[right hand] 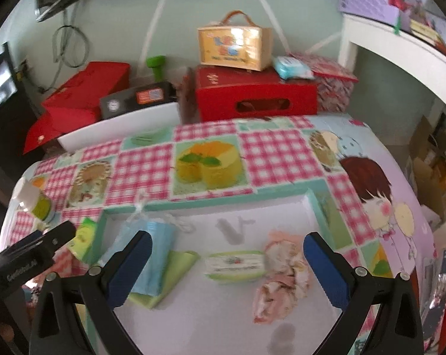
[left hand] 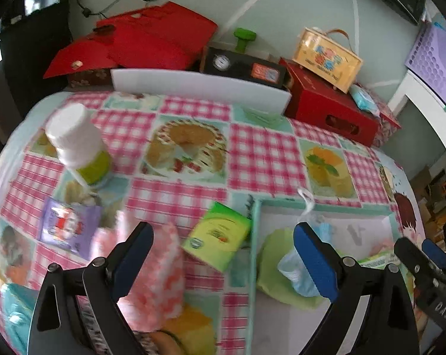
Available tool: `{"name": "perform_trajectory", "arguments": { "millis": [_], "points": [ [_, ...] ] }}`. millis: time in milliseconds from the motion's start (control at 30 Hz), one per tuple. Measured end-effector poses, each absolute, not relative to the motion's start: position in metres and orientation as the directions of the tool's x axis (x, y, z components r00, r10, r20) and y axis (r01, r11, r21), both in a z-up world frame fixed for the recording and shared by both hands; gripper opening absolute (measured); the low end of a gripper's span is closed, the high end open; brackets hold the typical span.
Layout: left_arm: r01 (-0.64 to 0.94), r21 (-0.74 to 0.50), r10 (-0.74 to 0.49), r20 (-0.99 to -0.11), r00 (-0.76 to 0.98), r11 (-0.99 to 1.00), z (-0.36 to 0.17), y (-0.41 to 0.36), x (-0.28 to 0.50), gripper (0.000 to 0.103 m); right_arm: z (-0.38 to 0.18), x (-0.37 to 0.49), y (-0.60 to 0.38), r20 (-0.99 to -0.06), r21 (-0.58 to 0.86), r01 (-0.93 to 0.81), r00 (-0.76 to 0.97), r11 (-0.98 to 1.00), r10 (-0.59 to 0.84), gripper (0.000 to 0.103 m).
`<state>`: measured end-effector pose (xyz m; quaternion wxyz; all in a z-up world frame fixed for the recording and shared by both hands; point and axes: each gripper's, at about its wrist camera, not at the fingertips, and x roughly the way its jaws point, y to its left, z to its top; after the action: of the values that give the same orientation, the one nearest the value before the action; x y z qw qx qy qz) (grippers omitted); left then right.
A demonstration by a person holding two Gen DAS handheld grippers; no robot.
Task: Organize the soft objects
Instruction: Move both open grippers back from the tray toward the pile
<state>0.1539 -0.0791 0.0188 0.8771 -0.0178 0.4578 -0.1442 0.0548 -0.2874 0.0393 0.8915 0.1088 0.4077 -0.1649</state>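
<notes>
Both grippers wide apart, L [left hand: 223, 251] & R [right hand: 227, 257] holding nothing. Wet-wipes pack [right hand: 235, 266] lies flat in the tray [right hand: 211, 201], long axis left-right.

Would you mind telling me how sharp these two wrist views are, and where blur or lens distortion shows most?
Left wrist view: motion blur smears the pink-and-white cloth and white bottle; the left gripper itself stays crisp. Right wrist view: softer overall, with the wet-wipe pack label unreadable and the crumpled pink cloth fuzzy. Both views: fisheye bends the table edge, with dark corners.
</notes>
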Motion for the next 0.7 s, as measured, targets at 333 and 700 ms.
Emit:
{"name": "perform_trajectory", "arguments": {
  "millis": [333,700],
  "points": [
    [0.026,-0.112,-0.103,-0.775,0.623,0.993,0.047,0.003,0.166,0.096,0.039,0.074,-0.231,-0.761,0.051,0.23,0.64,0.972,-0.112,0.103],
    [-0.21,-0.045,0.091,-0.8,0.593,0.977,0.044,0.08,0.169,0.096,0.026,0.09,-0.172,-0.773,0.112,0.061,0.632,0.992,0.049,0.103]
  ]
}}
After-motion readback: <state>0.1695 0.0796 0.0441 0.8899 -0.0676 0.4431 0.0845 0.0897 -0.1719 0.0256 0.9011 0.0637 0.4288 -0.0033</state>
